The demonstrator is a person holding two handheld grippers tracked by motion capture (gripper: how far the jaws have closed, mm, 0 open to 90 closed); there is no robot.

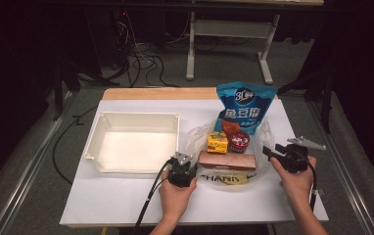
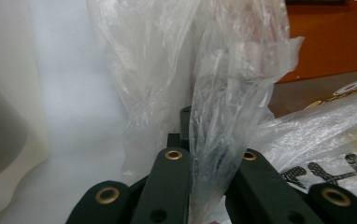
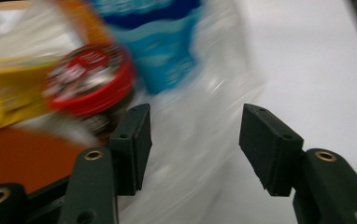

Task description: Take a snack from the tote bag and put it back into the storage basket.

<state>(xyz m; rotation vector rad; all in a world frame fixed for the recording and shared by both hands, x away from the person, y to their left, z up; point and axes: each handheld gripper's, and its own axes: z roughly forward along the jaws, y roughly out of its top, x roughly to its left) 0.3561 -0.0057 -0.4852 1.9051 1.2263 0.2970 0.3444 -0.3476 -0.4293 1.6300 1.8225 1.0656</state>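
We see a white desk (image 1: 126,196) with a white bin (image 1: 133,142) on it, just past our left gripper (image 1: 182,172). Between our two grippers lies a clear plastic bag (image 1: 234,178) of snacks. The left jaws are pinched tight on a fold of this bag (image 2: 214,140). The right gripper (image 3: 195,144) has its jaws wide apart and holds nothing; the bag's edge sits between them, and a red-lidded tin (image 3: 92,79) is just past the left jaw.
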